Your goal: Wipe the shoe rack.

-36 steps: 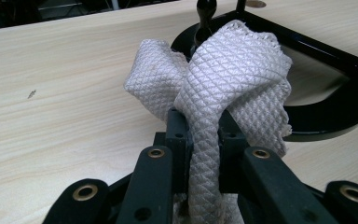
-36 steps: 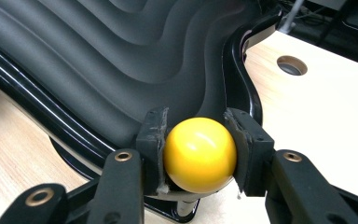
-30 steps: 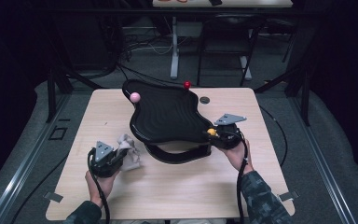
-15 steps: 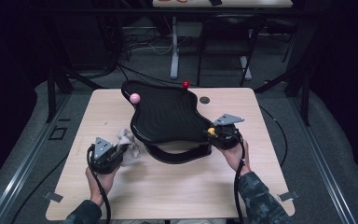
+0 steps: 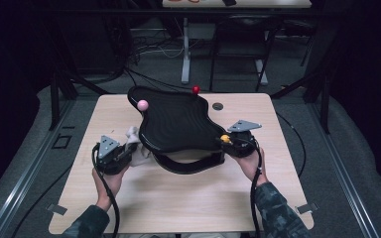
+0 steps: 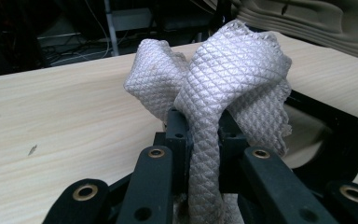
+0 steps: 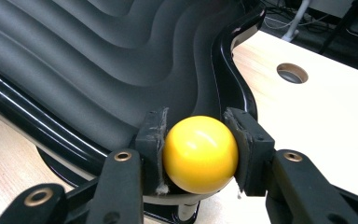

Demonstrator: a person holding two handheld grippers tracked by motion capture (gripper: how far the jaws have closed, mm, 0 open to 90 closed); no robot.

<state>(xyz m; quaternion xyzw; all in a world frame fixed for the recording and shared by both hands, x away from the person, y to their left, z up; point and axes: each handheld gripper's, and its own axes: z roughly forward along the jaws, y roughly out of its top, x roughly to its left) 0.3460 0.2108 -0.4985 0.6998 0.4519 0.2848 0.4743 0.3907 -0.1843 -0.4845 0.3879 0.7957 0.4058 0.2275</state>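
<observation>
Tray (image 5: 178,124) sits mid table (image 5: 178,198), raised on a stand. Cloth (image 5: 135,146) lies just L of tray's near-left edge, w/ L gripper (image 5: 113,154) right beside it. R gripper (image 5: 235,141) at tray's near-right corner, around a knob (image 5: 224,138). 2 more knobs (image 5: 142,104) on far rim. Hole (image 5: 218,106) in table behind tray, to the R.

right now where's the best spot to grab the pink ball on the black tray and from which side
Take the pink ball itself, across its round middle. It sits raised on the left rim of the black tray, so come from the table's open left side with the jaws level, one pad on each flank, much as the right gripper clamps the yellow ball.
</observation>
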